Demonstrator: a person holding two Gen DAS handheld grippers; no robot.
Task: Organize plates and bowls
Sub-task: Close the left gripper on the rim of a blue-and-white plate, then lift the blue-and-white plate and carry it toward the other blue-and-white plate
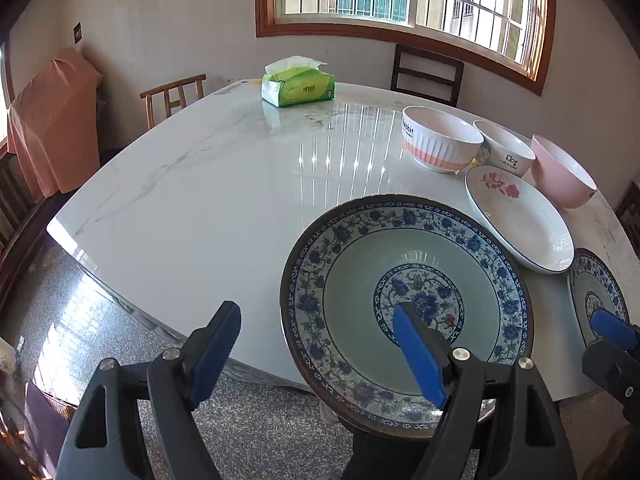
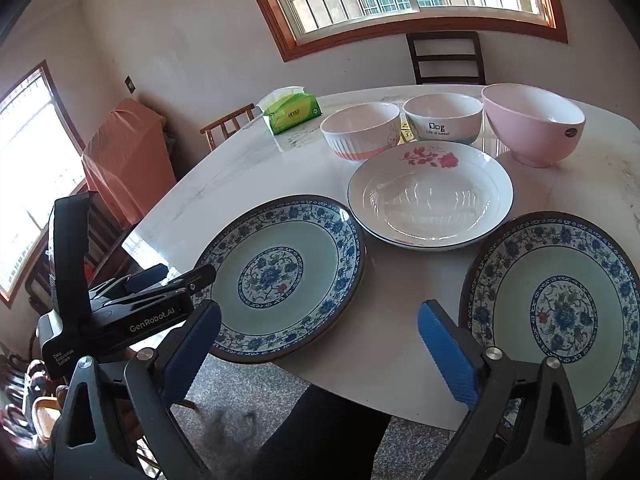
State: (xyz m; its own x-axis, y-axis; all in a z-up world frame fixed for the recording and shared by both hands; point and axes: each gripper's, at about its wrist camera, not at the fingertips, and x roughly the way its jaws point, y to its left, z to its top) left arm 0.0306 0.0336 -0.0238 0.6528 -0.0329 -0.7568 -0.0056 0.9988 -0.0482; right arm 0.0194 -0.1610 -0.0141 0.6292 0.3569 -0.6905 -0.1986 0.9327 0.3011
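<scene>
Your left claw (image 1: 320, 354) gapes wide, its right finger (image 1: 420, 356) over the left blue-floral plate (image 1: 348, 280), whose near edge overhangs the marble table (image 1: 200, 184). Your right claw (image 2: 320, 350) is wide too, holding nothing, the second blue-floral plate (image 2: 520, 272) just past its right finger. Ahead sit the rose plate (image 2: 430, 200), the rabbit bowl (image 2: 360, 130), the Dog bowl (image 2: 442, 120) and the pink bowl (image 2: 534, 128).

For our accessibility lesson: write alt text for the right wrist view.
Open right gripper hovers over a white marble table between two blue floral plates; behind them sit a white rose-printed plate and three bowls.
</scene>
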